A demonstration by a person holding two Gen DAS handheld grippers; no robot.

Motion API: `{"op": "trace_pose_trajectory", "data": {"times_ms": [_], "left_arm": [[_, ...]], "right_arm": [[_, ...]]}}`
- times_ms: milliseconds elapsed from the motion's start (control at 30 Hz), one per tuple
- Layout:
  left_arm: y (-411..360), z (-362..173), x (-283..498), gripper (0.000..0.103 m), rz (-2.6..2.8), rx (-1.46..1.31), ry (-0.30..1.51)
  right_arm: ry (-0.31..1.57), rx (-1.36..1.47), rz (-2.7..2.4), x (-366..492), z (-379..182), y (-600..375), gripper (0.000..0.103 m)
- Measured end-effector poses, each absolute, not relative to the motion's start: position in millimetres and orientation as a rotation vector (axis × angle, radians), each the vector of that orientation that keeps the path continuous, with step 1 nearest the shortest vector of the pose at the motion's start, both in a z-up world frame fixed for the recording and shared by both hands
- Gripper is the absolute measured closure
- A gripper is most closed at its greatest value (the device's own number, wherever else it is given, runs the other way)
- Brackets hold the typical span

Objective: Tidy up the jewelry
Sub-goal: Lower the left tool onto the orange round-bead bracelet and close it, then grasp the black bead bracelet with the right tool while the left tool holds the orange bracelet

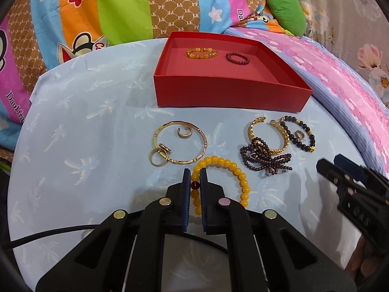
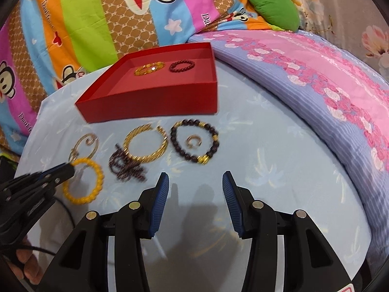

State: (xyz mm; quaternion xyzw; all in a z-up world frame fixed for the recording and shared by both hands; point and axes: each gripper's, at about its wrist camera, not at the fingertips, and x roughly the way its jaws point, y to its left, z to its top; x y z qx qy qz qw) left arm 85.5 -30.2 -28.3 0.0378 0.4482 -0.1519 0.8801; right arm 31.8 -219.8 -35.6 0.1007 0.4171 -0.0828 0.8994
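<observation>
My left gripper [image 1: 195,174] is shut on the near-left side of a yellow bead bracelet [image 1: 233,170], which lies on the pale blue cloth; in the right wrist view that bracelet [image 2: 97,172] shows at the left with the left gripper [image 2: 70,169] on it. My right gripper [image 2: 195,178] stands open over bare cloth, short of a dark bead bracelet [image 2: 194,143] with a small ring [image 2: 193,141] inside it. A red box [image 1: 231,97] at the back holds an amber bracelet [image 1: 201,53] and a maroon bracelet [image 1: 237,58].
On the cloth lie a thin gold bangle [image 1: 180,142] with rings, a gold cuff [image 1: 269,133] and a tangle of maroon beads [image 1: 265,158]. Colourful bedding [image 1: 109,12] and a green cushion [image 1: 285,9] rise behind; a pink floral blanket [image 2: 316,77] is at the right.
</observation>
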Motion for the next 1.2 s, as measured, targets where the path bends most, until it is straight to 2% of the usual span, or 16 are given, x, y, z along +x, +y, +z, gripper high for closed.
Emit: {"op": "trace_pose_trajectory", "data": {"times_ms": [600,767,933,1200], "left_arm": [[-35,-35,92,0.096,-0.316,0.103,0.950],[-36,-40,94,0.096,-0.318,0.103,0.961],[-37,-43,94,0.096,-0.317,0.105,0.965],[-37,-43,95,0.096,-0.315,0.108,0.963]], "right_arm": [[0.868,0.204,-0.232,86,-40,-250,0.060],[0.873,0.225,-0.244,93,-43,-259,0.064],[0.905,0.222,-0.240,98,-54,-261,0.074],[0.900,0.194,-0.245,96,-58,-255,0.076]]}}
